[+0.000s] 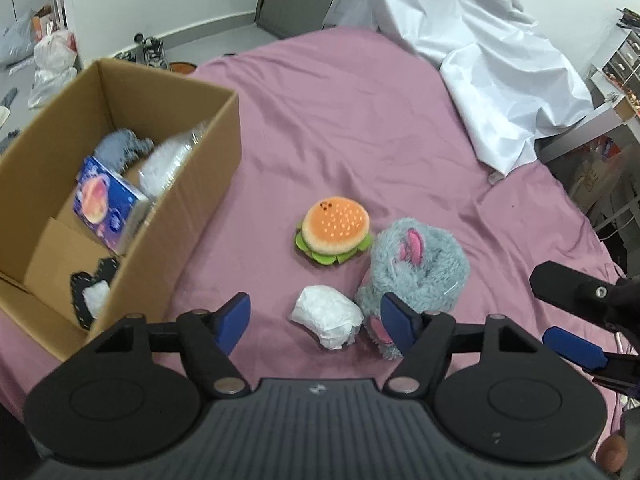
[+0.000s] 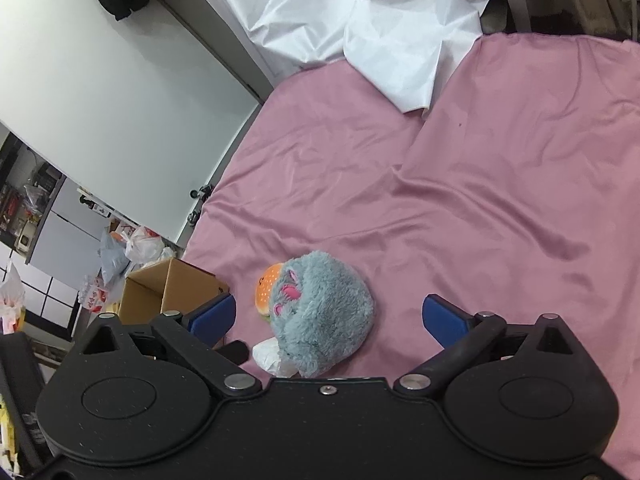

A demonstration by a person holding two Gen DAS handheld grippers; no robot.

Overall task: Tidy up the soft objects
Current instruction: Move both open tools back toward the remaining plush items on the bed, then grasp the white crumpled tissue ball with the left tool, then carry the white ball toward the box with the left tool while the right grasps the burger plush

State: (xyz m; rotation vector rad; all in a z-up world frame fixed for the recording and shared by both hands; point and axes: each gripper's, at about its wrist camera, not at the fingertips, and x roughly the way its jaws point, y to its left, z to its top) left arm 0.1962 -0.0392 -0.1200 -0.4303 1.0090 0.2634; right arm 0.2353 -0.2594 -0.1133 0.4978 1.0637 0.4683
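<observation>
A burger plush (image 1: 333,229), a grey furry plush with pink ears (image 1: 416,268) and a white crumpled bundle (image 1: 326,315) lie together on the pink bedsheet (image 1: 360,120). My left gripper (image 1: 316,322) is open and empty, its blue pads on either side of the white bundle, above it. My right gripper (image 2: 330,316) is open and empty, hovering over the grey plush (image 2: 324,312); it also shows at the right edge of the left wrist view (image 1: 572,320). The burger plush (image 2: 267,286) and the white bundle (image 2: 269,354) peek out from behind the grey plush.
An open cardboard box (image 1: 192,184) stands on the bed at the left, holding a grey knit item (image 1: 120,148), a blue packet (image 1: 106,204), a clear-wrapped bundle (image 1: 168,164) and a dark item (image 1: 94,292). A white sheet (image 1: 480,48) lies crumpled at the bed's far right.
</observation>
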